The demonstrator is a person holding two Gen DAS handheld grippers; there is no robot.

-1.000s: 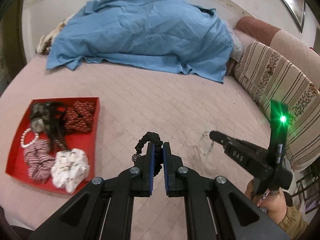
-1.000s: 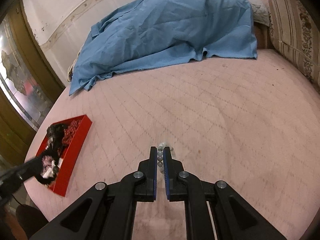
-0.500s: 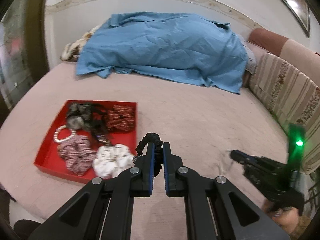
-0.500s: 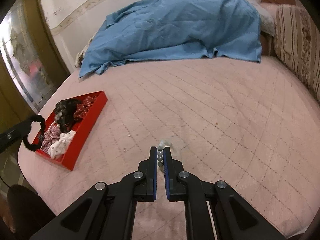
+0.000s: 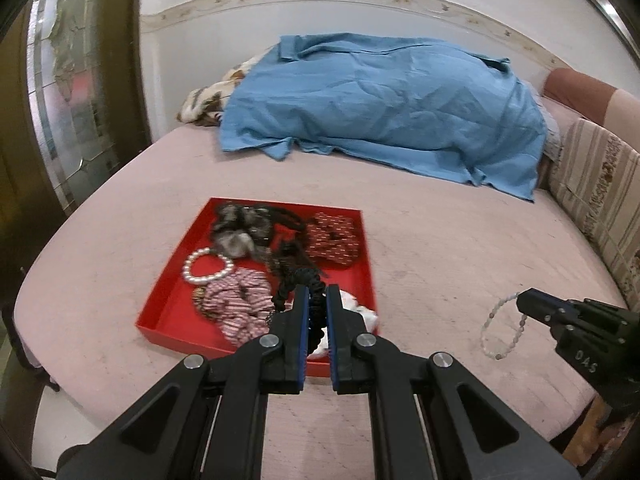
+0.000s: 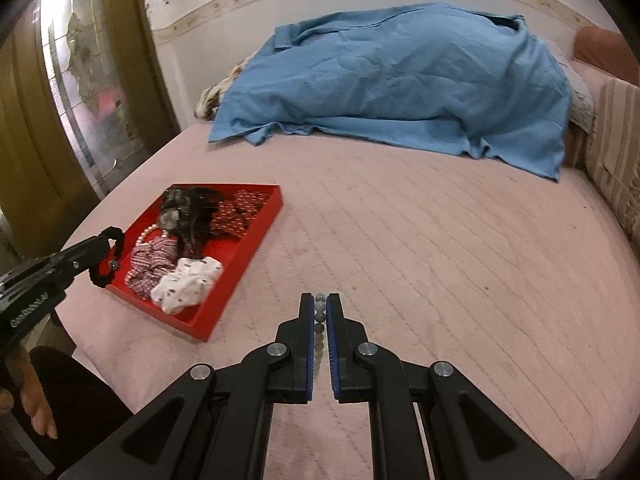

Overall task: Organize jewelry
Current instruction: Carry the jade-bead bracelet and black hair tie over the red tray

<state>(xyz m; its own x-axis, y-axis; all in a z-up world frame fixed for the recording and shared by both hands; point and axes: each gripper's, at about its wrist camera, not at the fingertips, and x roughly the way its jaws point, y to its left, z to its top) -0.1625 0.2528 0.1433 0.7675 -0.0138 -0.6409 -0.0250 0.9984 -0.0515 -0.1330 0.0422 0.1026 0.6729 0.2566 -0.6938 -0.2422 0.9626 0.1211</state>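
Note:
A red tray (image 5: 176, 276) lies on the pink bed and holds a pearl bracelet (image 5: 207, 267), a striped scrunchie (image 5: 240, 300), a white scrunchie (image 6: 186, 285), a red patterned scrunchie (image 5: 335, 239) and dark hair ties (image 5: 244, 227). My left gripper (image 5: 317, 304) is shut on a black braided hair band (image 5: 310, 280), held above the tray's near right part. It also shows in the right wrist view (image 6: 106, 258). My right gripper (image 6: 320, 308) is shut on a pale bead bracelet (image 5: 502, 330), held above the bed to the right of the tray.
A crumpled blue sheet (image 5: 392, 108) covers the far side of the bed. A striped cushion (image 5: 600, 192) lines the right edge. A glass-panelled wooden door (image 5: 68, 92) stands at the left. The bed's near edge (image 5: 400, 432) is close below the grippers.
My left gripper has carried the black hair band leftward and now hangs over the tray. My right gripper has followed toward the tray with the bead bracelet lifted off the bed.

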